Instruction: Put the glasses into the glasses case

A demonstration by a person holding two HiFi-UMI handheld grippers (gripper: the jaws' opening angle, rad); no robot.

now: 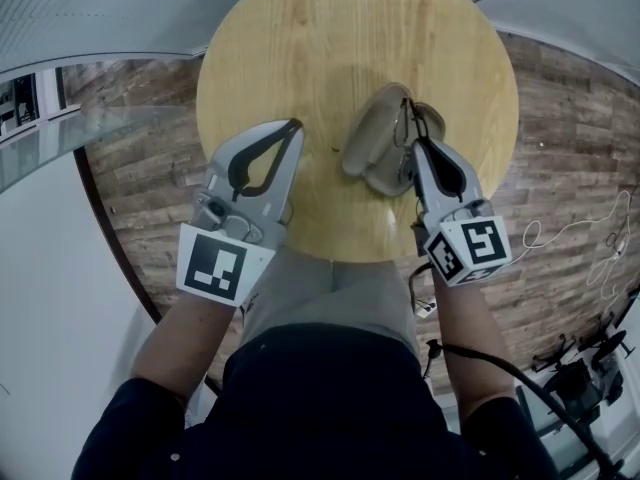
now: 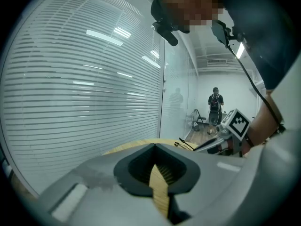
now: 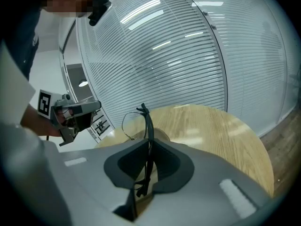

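An open beige glasses case (image 1: 366,144) lies on the round wooden table (image 1: 330,38), right of its middle. My right gripper (image 1: 411,140) hangs just over the case's right side, shut on the thin black-framed glasses (image 1: 405,118). In the right gripper view the glasses (image 3: 147,126) stand upright between the jaws, with the case (image 3: 162,136) just beyond them. My left gripper (image 1: 294,126) hovers over the table to the left of the case, its fingertips together and nothing in it. The left gripper view shows only a thin strip of table between its jaws (image 2: 156,168).
The table's near edge (image 1: 330,253) runs just under both grippers. Glass walls with blinds (image 3: 197,55) stand around. A person (image 2: 215,102) stands far back in the room. A cable (image 1: 560,233) lies on the wooden floor at the right.
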